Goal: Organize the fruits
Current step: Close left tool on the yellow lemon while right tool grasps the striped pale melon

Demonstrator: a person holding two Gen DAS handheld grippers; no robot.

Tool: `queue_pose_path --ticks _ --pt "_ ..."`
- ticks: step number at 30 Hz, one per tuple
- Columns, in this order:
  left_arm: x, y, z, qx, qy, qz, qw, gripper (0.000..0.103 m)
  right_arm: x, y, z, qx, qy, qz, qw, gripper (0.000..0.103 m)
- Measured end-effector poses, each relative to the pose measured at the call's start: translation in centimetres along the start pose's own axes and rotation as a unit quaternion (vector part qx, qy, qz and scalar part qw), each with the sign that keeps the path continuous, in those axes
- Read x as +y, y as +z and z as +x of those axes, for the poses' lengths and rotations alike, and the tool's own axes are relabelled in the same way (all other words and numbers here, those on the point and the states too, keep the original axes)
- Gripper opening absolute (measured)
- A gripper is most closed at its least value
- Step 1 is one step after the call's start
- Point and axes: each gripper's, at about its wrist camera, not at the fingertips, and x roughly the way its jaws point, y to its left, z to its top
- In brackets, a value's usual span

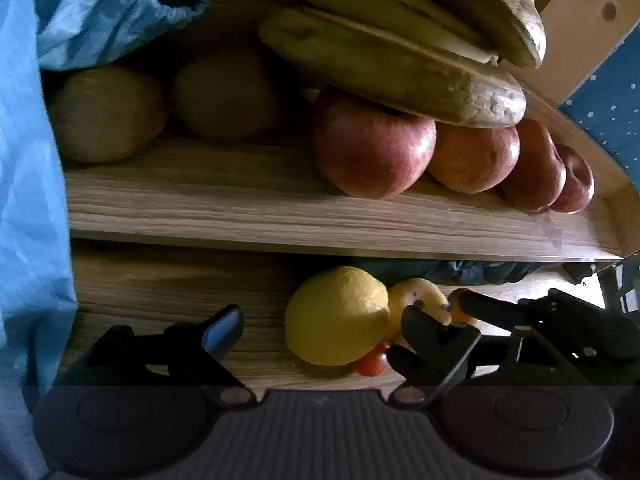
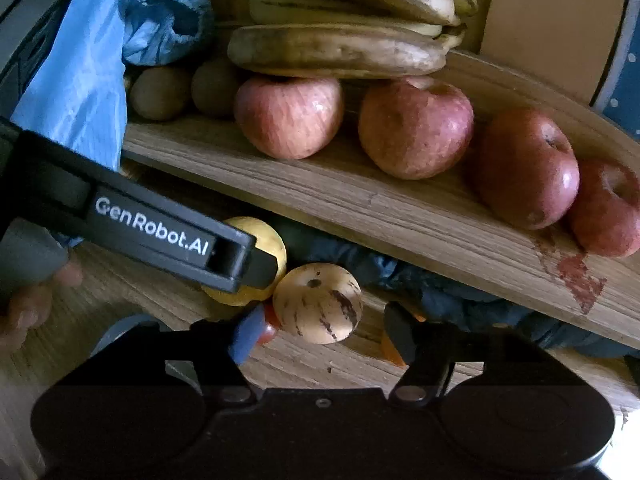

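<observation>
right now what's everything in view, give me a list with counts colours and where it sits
bananas: one bunch, yellow-brown, upper shelf, resting on the apples
apples: four, red, in a row on the upper shelf
kiwis: two, brown, upper shelf, left of the apples
blue cloth: one, light blue, hanging at the left
shelf: two wooden levels
lemon: one, yellow, lower level
streaked fruit: one, pale with dark streaks, lower level beside the lemon
cherry tomato: one, red, under the lemon's edge
dark cloth: one, dark blue, back of the lower level
left gripper: open, at the lemon
right gripper: open, around the streaked fruit
</observation>
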Motion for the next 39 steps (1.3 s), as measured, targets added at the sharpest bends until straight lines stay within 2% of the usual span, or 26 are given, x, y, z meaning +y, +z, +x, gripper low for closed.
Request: queue_pose_path --ticks 12,19,21,25,31,34,39 --pt "-0.3 0.2 0.9 0.002 -0.022 -0.007 0.9997 0.071 -0.4 0.0 0.9 0.008 0.006 0.004 1.0 0.062" --pt "0.5 0.4 0.9 0.007 -0.035 -0.02 0.9992 0.067 -1.9 0.0 1.0 0.016 0.025 0.032 0.999 0.062" --pt "0.8 0.4 1.0 0.01 -0.037 -0.031 0.9988 0.067 -2.2 0.1 1.0 0.017 0.031 0.033 0.999 0.056" --pt "0.7 0.4 1.5 0.012 -0.036 -0.036 0.9986 0.07 -2.2 0.0 0.7 0.013 0.036 0.023 0.999 0.055" --pt "1.5 0.8 1.9 0.022 -0.045 -0.055 0.9972 0.074 -3.0 0.0 1.0 0.015 0.048 0.05 0.997 0.055" --pt "2.0 0.7 2.0 0.027 -0.068 -0.064 0.9953 0.064 -3.2 -0.1 0.9 0.015 0.05 0.052 0.997 0.055" --pt "1.2 0.3 2.1 0.02 -0.061 -0.052 0.9966 0.064 -2.9 -0.1 0.5 0.013 0.043 0.05 0.998 0.054"
